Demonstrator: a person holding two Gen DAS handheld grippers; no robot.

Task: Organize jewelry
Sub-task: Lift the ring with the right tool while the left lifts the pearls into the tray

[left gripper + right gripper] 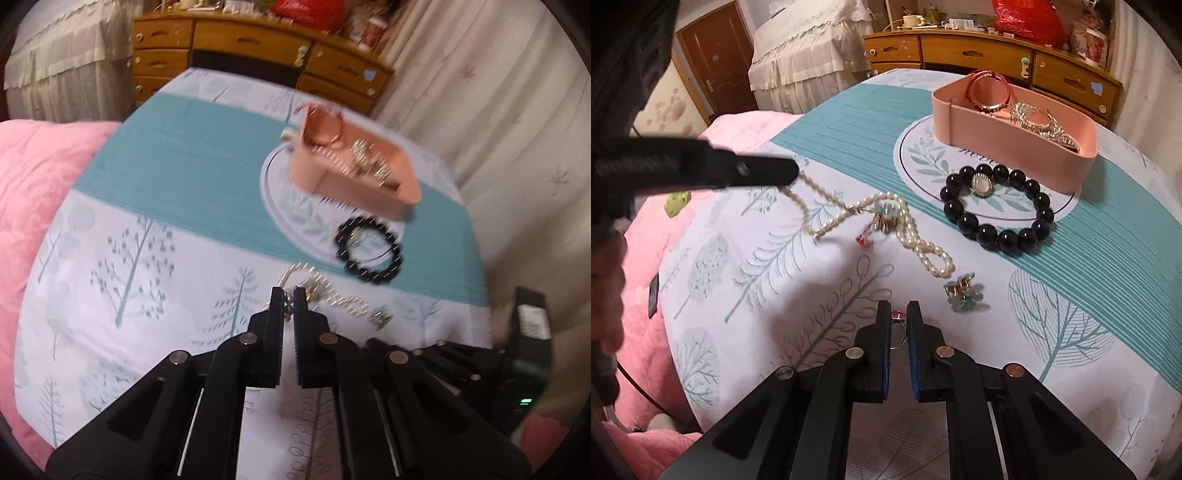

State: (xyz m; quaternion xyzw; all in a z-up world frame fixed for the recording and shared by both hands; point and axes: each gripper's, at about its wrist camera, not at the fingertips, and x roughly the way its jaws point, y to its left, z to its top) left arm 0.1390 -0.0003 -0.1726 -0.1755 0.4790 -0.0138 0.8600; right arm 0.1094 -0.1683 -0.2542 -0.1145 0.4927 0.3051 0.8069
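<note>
place: we see a home bedroom
clues: wooden dresser (993, 55) w/ drawers, lace bedspread (798, 48), pink quilt (40, 192), curtains (480, 74)

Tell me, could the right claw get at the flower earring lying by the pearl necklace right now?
Probably not yet. The path to the flower earring looks clear, just ahead and to the right of the right claw, but that claw is already shut on a small ring, so it would have to drop that first.
</note>
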